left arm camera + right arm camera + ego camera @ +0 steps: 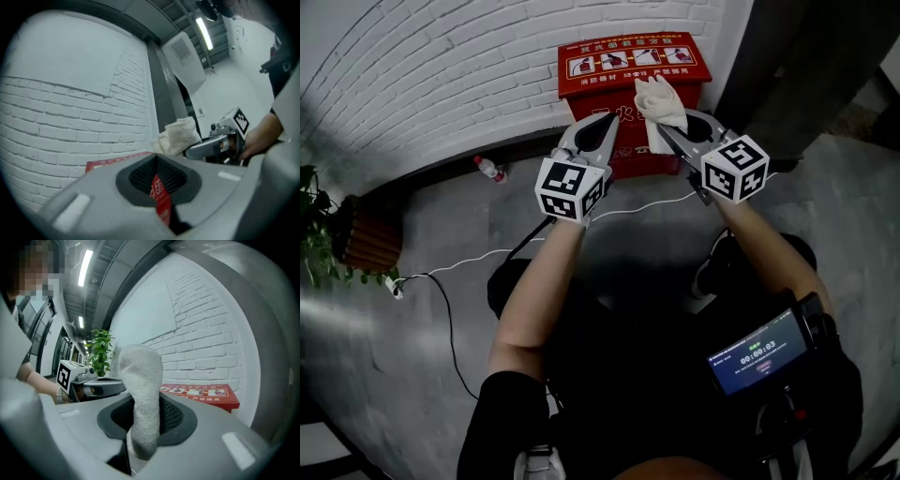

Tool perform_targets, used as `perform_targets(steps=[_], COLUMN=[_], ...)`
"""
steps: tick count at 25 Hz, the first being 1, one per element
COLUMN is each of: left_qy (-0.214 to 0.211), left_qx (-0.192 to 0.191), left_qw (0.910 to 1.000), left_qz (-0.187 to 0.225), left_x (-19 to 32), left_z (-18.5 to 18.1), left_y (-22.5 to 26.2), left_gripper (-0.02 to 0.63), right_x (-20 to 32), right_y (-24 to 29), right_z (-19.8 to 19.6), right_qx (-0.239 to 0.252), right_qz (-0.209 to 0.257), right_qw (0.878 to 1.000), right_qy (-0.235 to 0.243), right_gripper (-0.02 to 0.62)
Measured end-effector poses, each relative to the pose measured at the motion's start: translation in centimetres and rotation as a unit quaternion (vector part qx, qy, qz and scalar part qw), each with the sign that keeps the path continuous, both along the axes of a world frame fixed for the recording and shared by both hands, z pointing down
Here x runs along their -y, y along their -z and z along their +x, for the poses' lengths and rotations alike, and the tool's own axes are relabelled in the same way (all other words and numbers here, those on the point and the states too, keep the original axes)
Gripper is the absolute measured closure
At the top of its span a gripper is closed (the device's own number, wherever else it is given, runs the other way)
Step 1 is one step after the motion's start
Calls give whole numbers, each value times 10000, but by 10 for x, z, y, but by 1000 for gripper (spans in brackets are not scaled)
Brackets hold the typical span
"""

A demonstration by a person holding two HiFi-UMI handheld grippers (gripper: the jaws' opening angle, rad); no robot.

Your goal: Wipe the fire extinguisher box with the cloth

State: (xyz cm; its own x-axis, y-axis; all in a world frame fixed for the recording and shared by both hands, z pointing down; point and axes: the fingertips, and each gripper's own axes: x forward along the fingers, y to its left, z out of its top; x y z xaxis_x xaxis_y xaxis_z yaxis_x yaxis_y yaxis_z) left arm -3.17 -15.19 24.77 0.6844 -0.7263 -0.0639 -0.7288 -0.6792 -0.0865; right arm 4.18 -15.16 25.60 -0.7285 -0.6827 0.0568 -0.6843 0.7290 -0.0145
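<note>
The red fire extinguisher box (633,66) stands on the floor against the white brick wall. My right gripper (673,134) is shut on a white cloth (659,101), which sticks up over the box's front top edge. In the right gripper view the cloth (143,399) fills the gap between the jaws of the right gripper (145,427), with the box (201,392) beyond. My left gripper (605,127) is shut and holds nothing, its tip in front of the box's face. The left gripper view shows the box (117,161), the cloth (180,133) and the right gripper (220,140).
A small bottle (490,169) lies on the grey floor left of the box. A potted plant (319,234) in a wooden planter (367,234) stands at far left. A white cable (487,258) crosses the floor. A dark pillar (806,66) rises right of the box.
</note>
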Motion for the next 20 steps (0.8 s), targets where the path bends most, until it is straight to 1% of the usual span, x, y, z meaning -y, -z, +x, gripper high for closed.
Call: perform_targets(steps=[2, 4, 8, 14, 17, 20], left_qy=[118, 214, 402, 588, 707, 839], left_qx=[-2, 111, 355, 657, 796, 886], left_qw=[9999, 9997, 9983, 9958, 9942, 9925], left_qz=[41, 85, 239, 260, 171, 103], left_x=[17, 34, 66, 111, 133, 156], left_z=[-10, -17, -30, -48, -64, -82], left_y=[16, 31, 58, 71, 67, 65], left_gripper=[603, 603, 603, 603, 603, 603], right_x=[16, 33, 68, 125, 152, 179], right_y=[10, 19, 37, 39, 36, 34], right_z=[-6, -17, -48, -82, -97, -112], right_qx=[-152, -320, -549, -848, -999, -986], right_qz=[-40, -137, -596, -1481, -1790, -2067], right_qw=[9999, 9993, 9957, 9816, 9732, 9660], right_qy=[37, 117, 446, 853, 1039, 1198], right_gripper=[497, 498, 500, 500, 500, 500])
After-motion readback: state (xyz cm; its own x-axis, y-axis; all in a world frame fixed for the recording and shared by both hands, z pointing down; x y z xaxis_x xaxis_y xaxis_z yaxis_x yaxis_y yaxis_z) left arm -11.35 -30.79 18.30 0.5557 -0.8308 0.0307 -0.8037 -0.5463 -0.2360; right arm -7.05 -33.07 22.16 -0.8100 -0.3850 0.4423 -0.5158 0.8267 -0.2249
